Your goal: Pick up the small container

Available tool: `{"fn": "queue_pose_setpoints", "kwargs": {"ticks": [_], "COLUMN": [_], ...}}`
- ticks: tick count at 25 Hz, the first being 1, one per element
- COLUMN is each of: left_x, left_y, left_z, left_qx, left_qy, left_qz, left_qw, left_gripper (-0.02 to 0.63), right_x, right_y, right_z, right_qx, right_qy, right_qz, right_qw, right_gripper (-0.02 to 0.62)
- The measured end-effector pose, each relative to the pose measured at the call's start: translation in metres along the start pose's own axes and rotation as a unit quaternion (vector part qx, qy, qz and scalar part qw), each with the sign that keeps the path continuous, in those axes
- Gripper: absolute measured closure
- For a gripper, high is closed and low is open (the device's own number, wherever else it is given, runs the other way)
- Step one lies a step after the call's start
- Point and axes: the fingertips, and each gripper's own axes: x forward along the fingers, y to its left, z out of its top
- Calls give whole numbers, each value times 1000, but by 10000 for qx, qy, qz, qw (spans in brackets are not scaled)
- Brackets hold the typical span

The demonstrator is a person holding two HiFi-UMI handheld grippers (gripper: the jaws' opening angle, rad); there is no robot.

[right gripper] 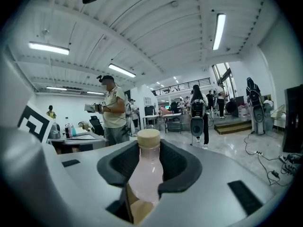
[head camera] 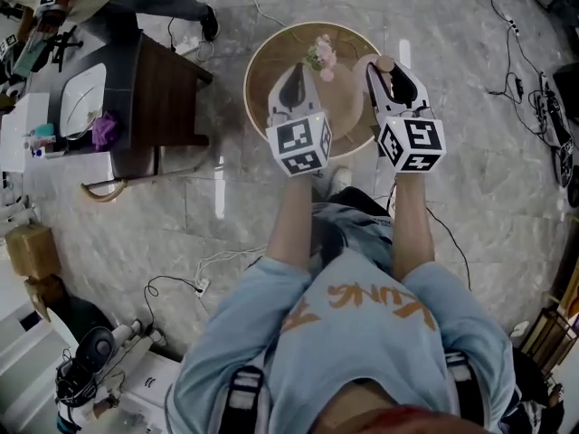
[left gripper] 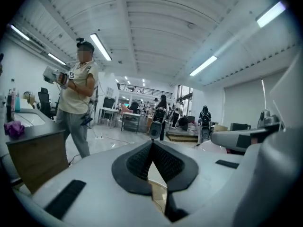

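The right claw is clamped on the bottle, held at the right edge of the round surface. The left claw, jaws together and empty, hovers mid-surface near pink flowers. Open floor lies all round.

My left tool reaches forward, jaws together; beside it, my right tool has both jaws clamped on the small container.

Only your light blue shirt carries lettering (orange, upside down from here), too distorted to read.
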Motion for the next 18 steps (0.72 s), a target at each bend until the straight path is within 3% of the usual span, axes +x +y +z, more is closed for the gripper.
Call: {"fn": "queue_pose_setpoints", "kwargs": {"ticks": [6,18], "left_x": [3,21], "left_y": [-11,-24], "left_z": [37,56], "left_qx": [90,273], "left_qy": [-357,-451], "left_qz": [-4,-171], "left_qw": [9993,9985], "left_gripper": [582,582], "right_x": [-7,10], "right_y": [-12,-19], "right_z": [23,34], "right_qx": [-280,-499], "right_qy": [-105,-91], "right_qz": [30,154], "right_qw": [9995,9986], "right_gripper": [448,448]}}
